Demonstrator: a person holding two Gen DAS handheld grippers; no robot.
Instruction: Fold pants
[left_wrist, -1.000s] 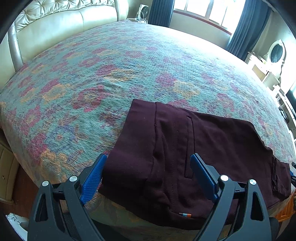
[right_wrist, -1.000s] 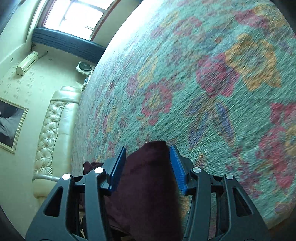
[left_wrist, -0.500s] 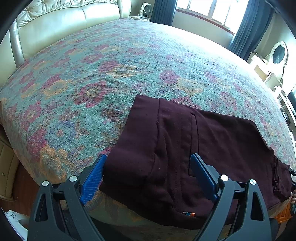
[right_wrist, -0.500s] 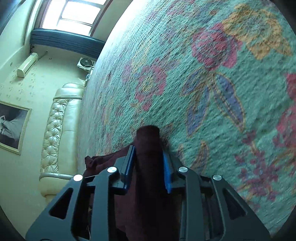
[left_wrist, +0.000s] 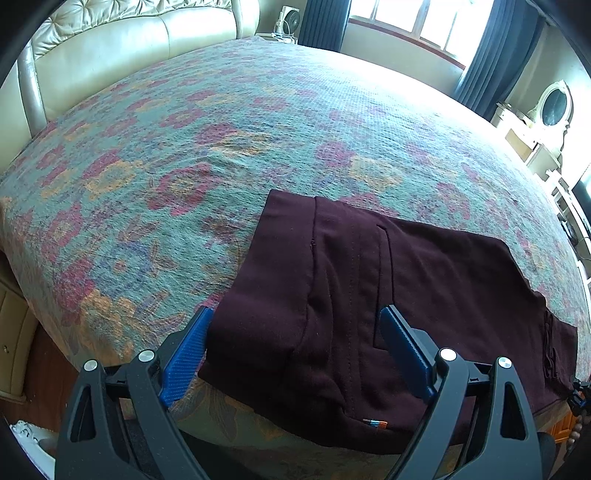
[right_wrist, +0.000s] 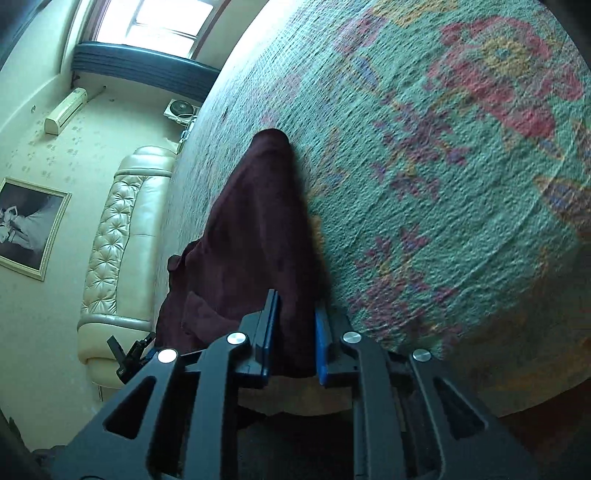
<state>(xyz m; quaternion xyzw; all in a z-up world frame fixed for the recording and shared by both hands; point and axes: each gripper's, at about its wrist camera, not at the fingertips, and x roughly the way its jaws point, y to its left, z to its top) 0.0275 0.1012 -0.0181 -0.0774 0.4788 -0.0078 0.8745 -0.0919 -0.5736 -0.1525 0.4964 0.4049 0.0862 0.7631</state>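
Closed down markedly since a second ago: right hand-held gripper, jaws then wide around the cloth, now narrow and closing on a ridge of the dark maroon pants. Also pushed in along the bed; floral pattern much nearer in the right wrist view. Left side unchanged.

Nearest, right wrist view: bunched fabric between the blue pads, pads touching or all but touching it. Hump of cloth running away from the jaws, ending in a rounded tip on the coverlet. Number of layers caught: cannot tell.

Nearest, left wrist view: left hand-held gripper wide open, holding nothing. One pad at the left edge of the pants, the other over the middle near a pocket seam. Garment between the jaws, not pinched.

Middle: pants flat at the near edge of the bed, already doubled, near hem draped over the edge, small coloured tag low down.

Far: cream headboard, window, dresser. No bearing.

Risks, judged:
- Thin pinch on the right; only the top layer taken, so the fold separates on lifting.
- Bite too near the ridge tip; cloth slips out under its own weight.
- Left jaws not yet shut; a pull from the right alone drags the whole garment, or tips it off the bed edge.
- Uneven lift between sides; skewed crease.
- Pad catching the textured coverlet; bedding lifted with the pants.
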